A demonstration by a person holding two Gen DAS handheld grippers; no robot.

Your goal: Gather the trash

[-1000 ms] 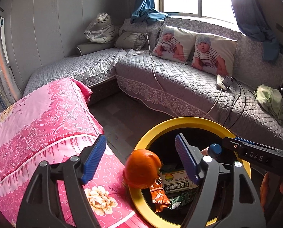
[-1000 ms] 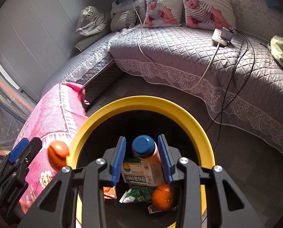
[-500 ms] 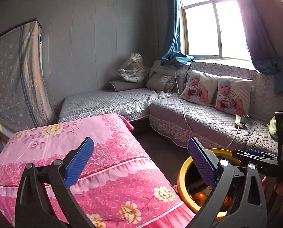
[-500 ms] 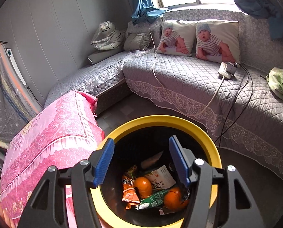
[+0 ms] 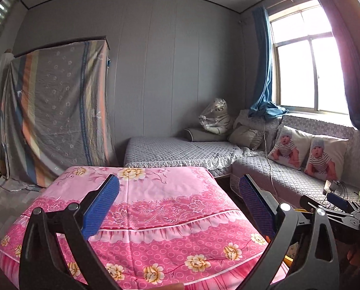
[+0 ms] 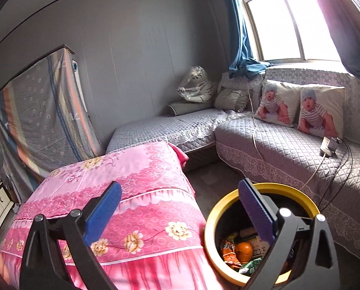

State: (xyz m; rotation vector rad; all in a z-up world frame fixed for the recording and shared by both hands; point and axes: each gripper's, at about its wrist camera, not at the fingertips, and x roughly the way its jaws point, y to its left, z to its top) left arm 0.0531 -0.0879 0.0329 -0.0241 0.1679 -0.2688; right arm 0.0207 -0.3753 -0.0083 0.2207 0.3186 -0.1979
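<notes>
The yellow-rimmed trash bin [image 6: 228, 205] stands on the floor at the lower right of the right wrist view. It holds an orange [image 6: 244, 251], an orange snack wrapper [image 6: 228, 253], a carton and other trash. My right gripper [image 6: 180, 211] is open and empty, raised above the bin and the pink table. My left gripper [image 5: 178, 207] is open and empty over the pink flowered tablecloth [image 5: 155, 205]. In the left wrist view only a sliver of the bin's rim [image 5: 288, 259] shows behind the right finger.
A grey quilted corner sofa [image 6: 276, 149] runs along the back and right, with two baby-print pillows [image 6: 320, 108], a power strip and cables [image 6: 329, 145]. A cloth-covered cabinet [image 5: 54, 111] stands at the left. The window [image 5: 305, 72] is at the right.
Both grippers have let go of their trash, an orange and a bottle, into the bin. Both have lifted and tilted up, so the views show the room and the pink table.
</notes>
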